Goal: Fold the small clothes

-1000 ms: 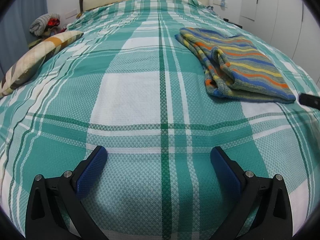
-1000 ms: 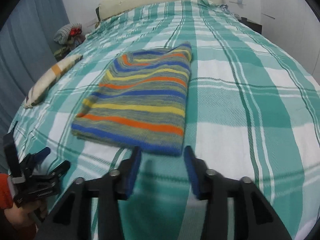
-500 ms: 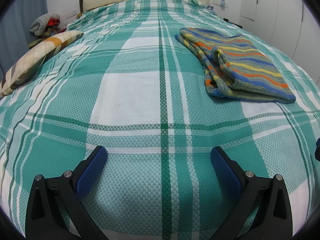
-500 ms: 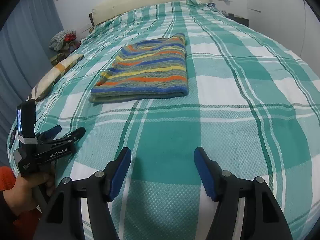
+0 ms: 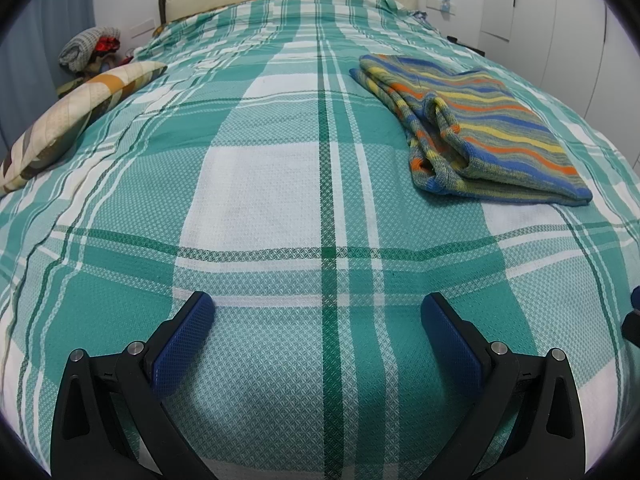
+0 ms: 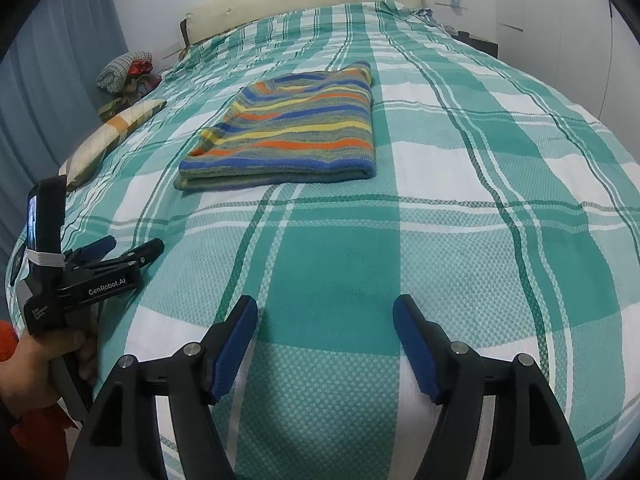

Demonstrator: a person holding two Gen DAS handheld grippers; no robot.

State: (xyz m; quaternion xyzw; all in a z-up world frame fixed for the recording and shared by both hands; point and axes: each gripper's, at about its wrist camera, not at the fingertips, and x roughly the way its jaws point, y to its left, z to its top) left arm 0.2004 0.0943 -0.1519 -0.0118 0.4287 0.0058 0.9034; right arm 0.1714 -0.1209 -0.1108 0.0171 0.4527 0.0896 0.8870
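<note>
Two grippers, left [image 5: 318, 320] and right [image 6: 325, 322], spread wide, empty, well short of folded striped sweater [image 6: 288, 134] on plaid bedspread [image 6: 460, 168].

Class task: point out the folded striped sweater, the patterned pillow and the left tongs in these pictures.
striped sweater [image 6: 296, 136], right wrist view, middle of its top face.
patterned pillow [image 5: 76, 120], left wrist view, its upper side.
left tongs [image 5: 318, 316], left wrist view, midway between the tips.
</note>
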